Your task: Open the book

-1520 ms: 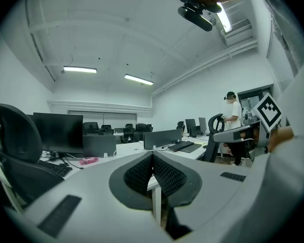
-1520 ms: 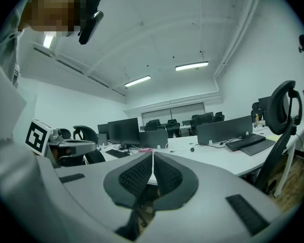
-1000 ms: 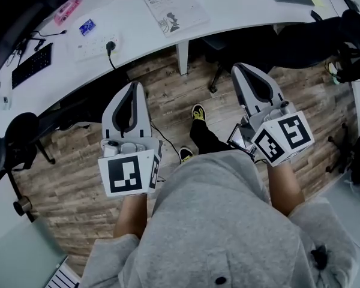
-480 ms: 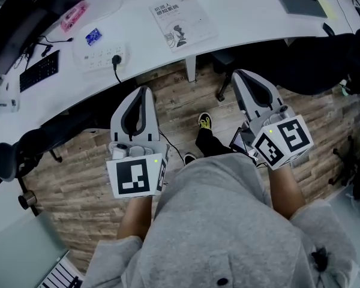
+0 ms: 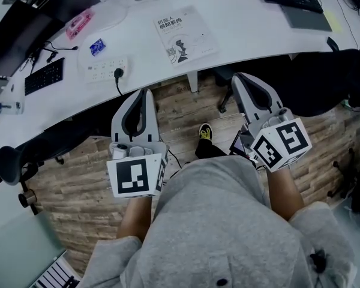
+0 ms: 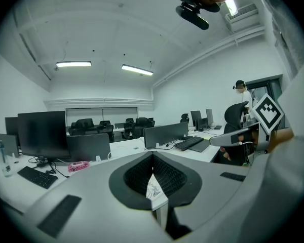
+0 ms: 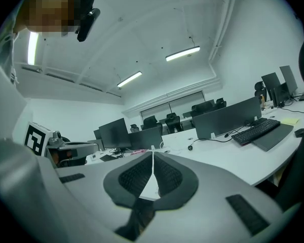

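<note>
A closed book [image 5: 185,35] lies on the bench [image 5: 258,23], long axis pointing away from the person. It sits ahead and between the left gripper [image 5: 145,92] and right gripper [image 5: 240,77], about equally near, both jaws clenched and empty.

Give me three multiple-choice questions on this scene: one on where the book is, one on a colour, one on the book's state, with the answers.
1. Where does the book lie?
A. On the white desk
B. On the wooden floor
C. On a chair seat

2. What colour is the power strip?
A. Black
B. White
C. Red

3. What state is the book in?
A. Open flat
B. Standing upright
C. Closed, cover up

Answers:
1. A, it lies flat on the desk top, near the front edge.
2. B, its casing shows white in the head view.
3. C, the printed front cover faces up and no pages show.
</note>
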A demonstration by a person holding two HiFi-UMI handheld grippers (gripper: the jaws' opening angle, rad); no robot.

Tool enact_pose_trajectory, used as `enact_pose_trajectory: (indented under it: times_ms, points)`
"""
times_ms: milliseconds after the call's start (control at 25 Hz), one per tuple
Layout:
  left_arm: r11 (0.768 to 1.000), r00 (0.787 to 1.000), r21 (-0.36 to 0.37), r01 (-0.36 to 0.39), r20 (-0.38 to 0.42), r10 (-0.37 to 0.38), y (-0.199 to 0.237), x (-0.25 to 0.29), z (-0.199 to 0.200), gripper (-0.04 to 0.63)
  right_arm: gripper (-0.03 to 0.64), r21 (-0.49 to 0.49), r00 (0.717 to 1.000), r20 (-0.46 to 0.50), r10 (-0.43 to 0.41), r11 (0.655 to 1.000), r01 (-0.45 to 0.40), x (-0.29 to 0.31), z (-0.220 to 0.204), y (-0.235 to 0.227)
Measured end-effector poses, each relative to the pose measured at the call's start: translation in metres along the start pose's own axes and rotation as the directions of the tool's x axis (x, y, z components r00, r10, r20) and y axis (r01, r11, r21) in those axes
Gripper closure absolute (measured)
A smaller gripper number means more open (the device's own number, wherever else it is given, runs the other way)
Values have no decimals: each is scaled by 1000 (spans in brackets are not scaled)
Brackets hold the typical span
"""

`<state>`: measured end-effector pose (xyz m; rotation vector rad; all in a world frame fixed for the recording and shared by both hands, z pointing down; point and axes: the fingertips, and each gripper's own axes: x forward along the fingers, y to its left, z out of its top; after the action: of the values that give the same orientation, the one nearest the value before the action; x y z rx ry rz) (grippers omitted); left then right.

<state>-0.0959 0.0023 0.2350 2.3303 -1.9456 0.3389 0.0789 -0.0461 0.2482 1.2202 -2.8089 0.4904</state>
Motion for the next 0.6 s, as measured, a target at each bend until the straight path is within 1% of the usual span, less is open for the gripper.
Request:
enact_pose_trajectory:
  times_ms: [320, 600]
  points:
    - [1000, 1000, 21, -17, 6, 17, -6, 19, 9, 587, 588, 15, 1000, 10, 20, 1000, -20, 9, 8, -24]
    - [999, 1000, 28, -24, 16, 24, -8, 28, 14, 587, 588, 15, 999, 16, 32, 999, -32, 14, 10, -32]
